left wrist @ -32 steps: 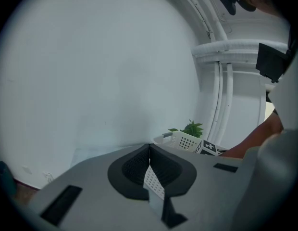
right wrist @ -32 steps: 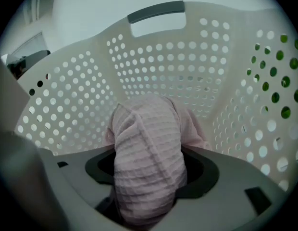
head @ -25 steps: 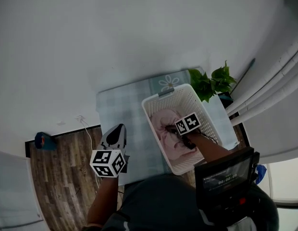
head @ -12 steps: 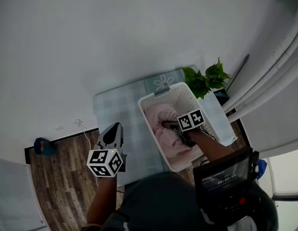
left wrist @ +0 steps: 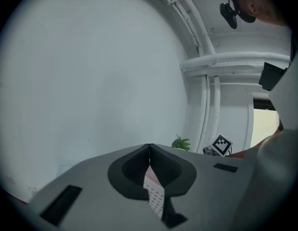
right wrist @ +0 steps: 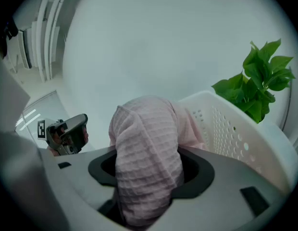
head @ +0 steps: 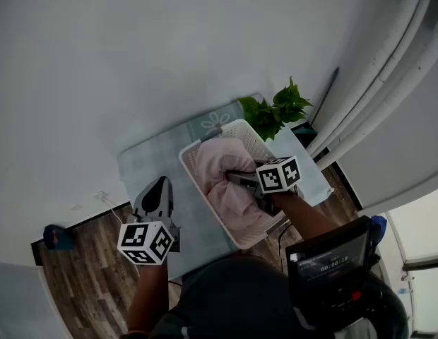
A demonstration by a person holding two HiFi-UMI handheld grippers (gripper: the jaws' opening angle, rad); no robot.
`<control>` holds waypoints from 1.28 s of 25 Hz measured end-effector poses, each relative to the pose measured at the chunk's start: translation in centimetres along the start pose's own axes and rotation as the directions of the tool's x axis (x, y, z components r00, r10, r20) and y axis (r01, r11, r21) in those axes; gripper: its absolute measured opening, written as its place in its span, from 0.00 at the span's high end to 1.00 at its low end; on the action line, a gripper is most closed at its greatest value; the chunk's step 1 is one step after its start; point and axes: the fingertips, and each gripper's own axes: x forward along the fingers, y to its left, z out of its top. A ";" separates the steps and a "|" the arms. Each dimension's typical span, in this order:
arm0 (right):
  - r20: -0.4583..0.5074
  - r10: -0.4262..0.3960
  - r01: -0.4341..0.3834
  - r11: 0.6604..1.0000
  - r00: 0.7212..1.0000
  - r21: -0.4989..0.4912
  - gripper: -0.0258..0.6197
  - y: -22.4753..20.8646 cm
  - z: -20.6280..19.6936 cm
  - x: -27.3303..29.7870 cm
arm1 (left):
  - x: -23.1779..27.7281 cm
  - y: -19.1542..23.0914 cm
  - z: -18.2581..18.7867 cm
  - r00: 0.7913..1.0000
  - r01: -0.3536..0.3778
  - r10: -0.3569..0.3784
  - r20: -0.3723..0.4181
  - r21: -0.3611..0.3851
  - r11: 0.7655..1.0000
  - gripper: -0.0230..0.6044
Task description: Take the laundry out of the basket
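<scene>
A white perforated laundry basket [head: 265, 219] stands on a pale checked mat [head: 145, 162]. A pink waffle-weave cloth [head: 220, 169] bulges up above its rim. My right gripper [head: 240, 179] is over the basket and shut on a thick fold of that cloth [right wrist: 145, 143], which fills the space between its jaws and drapes over them. The basket wall [right wrist: 226, 131] shows to the right of it. My left gripper [head: 160, 187] hangs over the mat left of the basket. It holds nothing, and its jaws meet at the tips [left wrist: 149, 148].
A green potted plant [head: 270, 111] stands just behind the basket. White pipes [head: 367, 76] run along the wall at the right. Wooden floor [head: 85, 281] lies left of the mat, with a blue object [head: 54, 236] and a thin cable [head: 106, 198].
My right gripper has pulled the pink cloth up, so it now rises above the basket rim. The left gripper has stayed shut over the mat.
</scene>
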 end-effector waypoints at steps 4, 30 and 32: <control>0.093 0.024 -0.025 1.000 0.995 0.015 0.53 1.4 2.1 -2.9 | 0.3 -2.7 1.9 0.998 0.051 -0.053 0.036 0.044 0.998 0.95; 0.600 0.013 -0.009 1.000 0.800 -0.010 0.53 8.8 12.4 -28.2 | 1.0 -17.3 7.3 0.933 0.329 -0.346 0.102 0.158 0.931 0.95; 0.633 0.007 0.005 1.000 0.774 -0.018 0.53 9.7 13.0 -30.8 | 0.9 -18.7 7.8 0.924 0.349 -0.369 0.104 0.168 0.922 0.95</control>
